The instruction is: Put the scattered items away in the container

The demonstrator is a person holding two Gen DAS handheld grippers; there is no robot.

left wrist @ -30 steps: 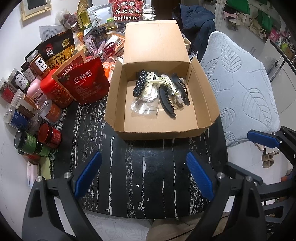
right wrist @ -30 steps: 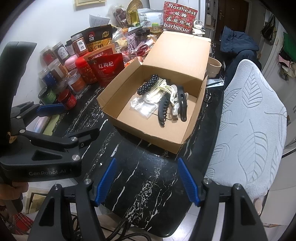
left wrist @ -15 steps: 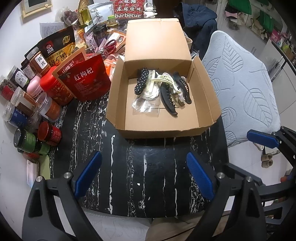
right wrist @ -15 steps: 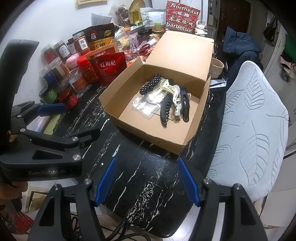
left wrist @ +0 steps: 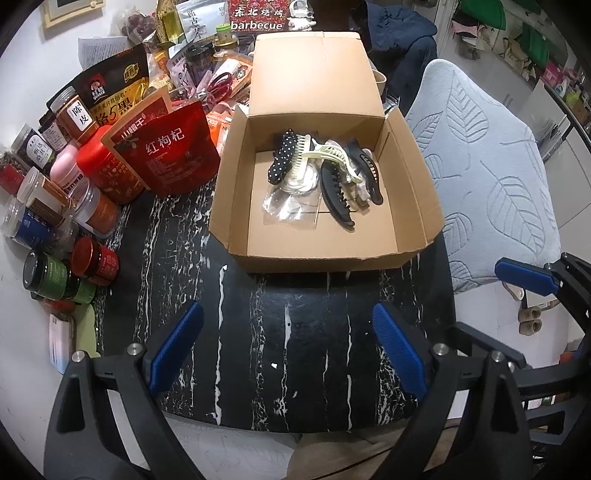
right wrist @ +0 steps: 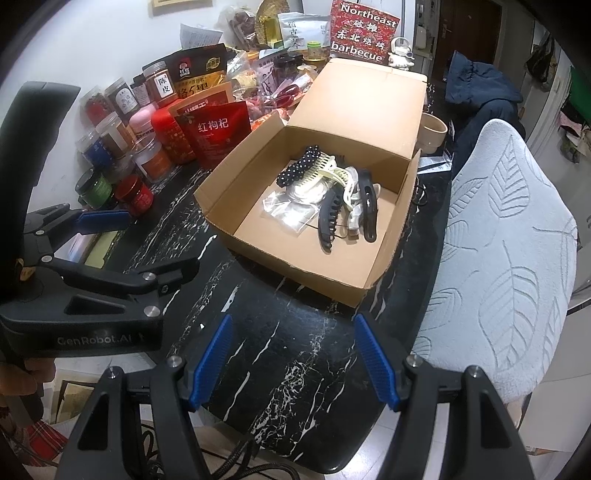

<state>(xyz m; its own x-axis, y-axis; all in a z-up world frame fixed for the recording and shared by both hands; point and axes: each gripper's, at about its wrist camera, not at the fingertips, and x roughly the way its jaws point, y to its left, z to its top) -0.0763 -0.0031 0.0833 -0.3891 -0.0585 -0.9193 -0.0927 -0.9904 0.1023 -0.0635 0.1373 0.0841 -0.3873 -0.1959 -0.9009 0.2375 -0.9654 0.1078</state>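
An open cardboard box (left wrist: pixel 325 254) stands on the black marble table (left wrist: pixel 295 332); it also shows in the right wrist view (right wrist: pixel 295 266). Inside lie a polka-dot hair clip (left wrist: pixel 282 158), a cream comb clip (left wrist: pixel 332 155), black claw clips (left wrist: pixel 334 195) and a clear plastic bag (left wrist: pixel 288 206). My left gripper (left wrist: pixel 288 347) is open and empty, near the table's front edge, well short of the box. My right gripper (right wrist: pixel 299 362) is open and empty, also in front of the box. The left gripper body (right wrist: pixel 92 295) shows at the left of the right wrist view.
Jars, tins and red snack bags (left wrist: pixel 166 155) crowd the table left of the box. A red barbecue sign (right wrist: pixel 364 33) stands behind. A grey leaf-patterned chair (left wrist: pixel 491 177) is at the right, a beige cup (right wrist: pixel 434 129) behind the box.
Both grippers have drawn back slightly from the box, still open and empty. The items in the box have not moved.
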